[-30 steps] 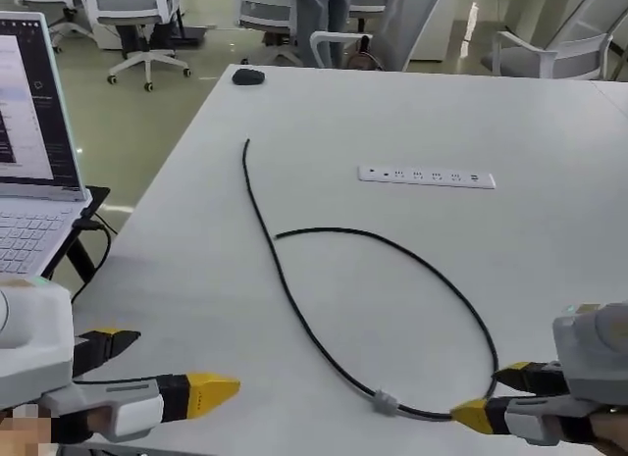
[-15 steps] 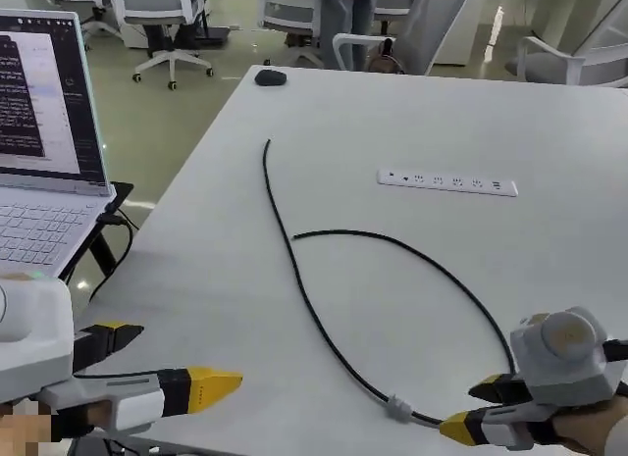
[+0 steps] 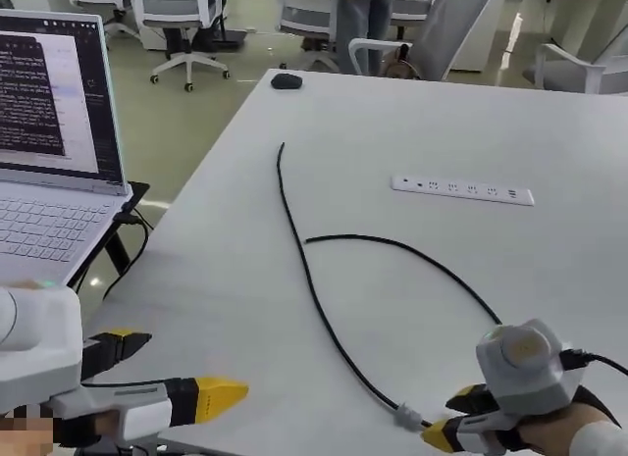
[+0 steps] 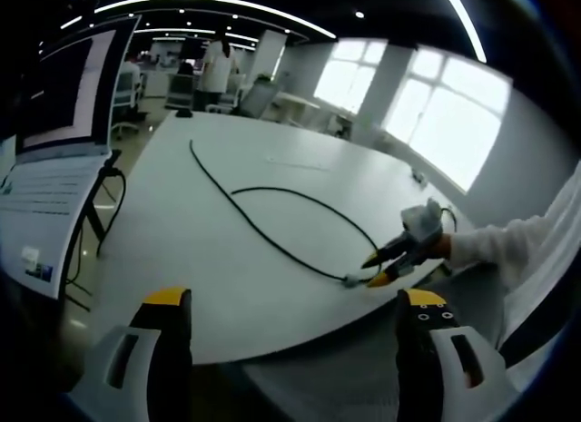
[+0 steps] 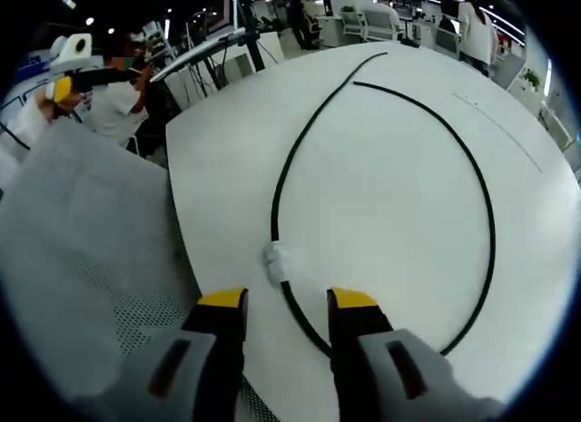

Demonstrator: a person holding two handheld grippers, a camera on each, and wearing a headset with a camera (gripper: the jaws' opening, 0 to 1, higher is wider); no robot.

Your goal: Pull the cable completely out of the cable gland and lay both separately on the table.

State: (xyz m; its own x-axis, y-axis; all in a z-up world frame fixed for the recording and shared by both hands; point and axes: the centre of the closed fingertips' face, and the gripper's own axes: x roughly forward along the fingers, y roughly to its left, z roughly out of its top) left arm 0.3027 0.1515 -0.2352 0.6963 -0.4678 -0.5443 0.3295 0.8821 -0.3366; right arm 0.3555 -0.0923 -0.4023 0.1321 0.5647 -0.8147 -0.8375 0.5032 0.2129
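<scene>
At this point you had none of the task done. The cable gland (image 5: 275, 261) sat threaded on the cable (image 3: 312, 284), and both lay looped together on the table (image 3: 491, 113).

Your right gripper (image 5: 286, 299) was low at the table's near edge. Its jaws were parted narrowly and straddled the cable, with the gland just ahead of its tips, and nothing was clamped yet.

Your left gripper (image 4: 295, 299) hovered wide and empty, with the gland well ahead of it, toward its right jaw.

As I judged it, everything was left to do: grip each part, draw the cable's whole length through the gland, and lay the two down apart.
</scene>
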